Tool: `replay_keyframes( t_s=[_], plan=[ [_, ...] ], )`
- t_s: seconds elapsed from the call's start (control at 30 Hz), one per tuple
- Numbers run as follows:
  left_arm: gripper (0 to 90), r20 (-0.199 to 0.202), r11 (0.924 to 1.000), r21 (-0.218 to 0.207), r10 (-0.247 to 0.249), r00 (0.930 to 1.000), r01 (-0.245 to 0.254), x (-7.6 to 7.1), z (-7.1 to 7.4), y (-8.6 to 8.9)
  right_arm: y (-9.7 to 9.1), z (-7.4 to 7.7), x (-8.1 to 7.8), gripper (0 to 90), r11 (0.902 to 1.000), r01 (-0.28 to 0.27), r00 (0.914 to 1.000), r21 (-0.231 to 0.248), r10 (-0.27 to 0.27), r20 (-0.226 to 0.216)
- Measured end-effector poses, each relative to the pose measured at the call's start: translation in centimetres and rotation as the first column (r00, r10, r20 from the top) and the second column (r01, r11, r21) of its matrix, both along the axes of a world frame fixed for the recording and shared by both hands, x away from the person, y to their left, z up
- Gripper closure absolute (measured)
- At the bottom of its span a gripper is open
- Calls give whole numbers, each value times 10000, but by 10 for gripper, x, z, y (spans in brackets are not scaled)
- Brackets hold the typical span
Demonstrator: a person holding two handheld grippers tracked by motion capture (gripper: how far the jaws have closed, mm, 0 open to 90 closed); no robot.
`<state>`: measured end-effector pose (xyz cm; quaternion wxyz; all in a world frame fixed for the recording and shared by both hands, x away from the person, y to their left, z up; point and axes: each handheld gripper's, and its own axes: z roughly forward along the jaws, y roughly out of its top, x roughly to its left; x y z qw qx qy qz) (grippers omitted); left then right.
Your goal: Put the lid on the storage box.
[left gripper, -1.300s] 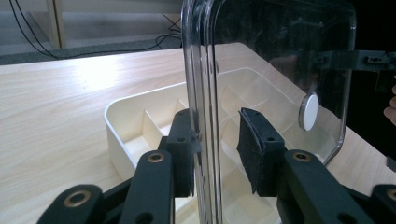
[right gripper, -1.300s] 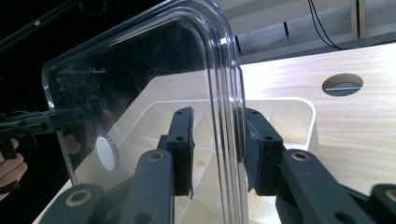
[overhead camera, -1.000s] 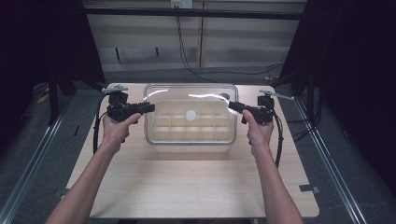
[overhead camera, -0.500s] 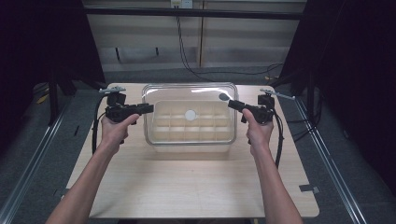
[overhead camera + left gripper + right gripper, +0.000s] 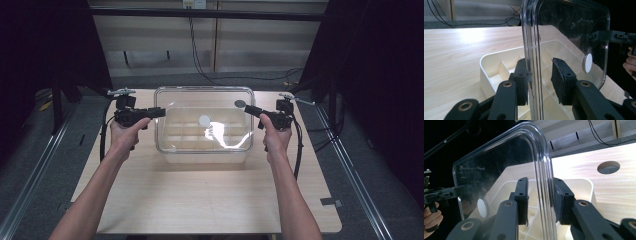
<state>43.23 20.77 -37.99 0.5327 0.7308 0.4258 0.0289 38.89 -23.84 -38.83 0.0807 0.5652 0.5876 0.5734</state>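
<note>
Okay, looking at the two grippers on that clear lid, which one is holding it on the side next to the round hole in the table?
The right gripper. It clamps the clear lid on the edge beside the round hole; the left gripper clamps the opposite edge.

Clear lid [image 5: 204, 120] raised above divided tray [image 5: 172, 134]

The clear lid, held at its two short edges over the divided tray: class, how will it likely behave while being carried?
The clear lid probably stays stiff: it spans flat between the left gripper and right gripper. Its glossy rim looks slippery, so it may slide in the pads. It seems light, thin plastic above the divided tray.
</note>
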Motion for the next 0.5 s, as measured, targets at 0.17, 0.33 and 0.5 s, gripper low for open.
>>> replay_keyframes(
  t_s=[0.17, 0.33, 0.5],
  plan=[
    [646, -117, 9999, 63, 120, 9999, -119, 7, -7, -4, -1, -6, 5, 681, 9999, 86, 9998, -102, -88, -191],
    [631, -299, 9997, 216, 103, 9995, -97, 14, -10, -6, -2, -11, 12, 670, 9998, 88, 9992, -185, -95, -396],
    [613, -408, 9991, 427, 97, 9991, -80, 21, -12, -10, -2, -19, 20, 652, 9996, 158, 9977, -234, -173, -654]
  ],
)
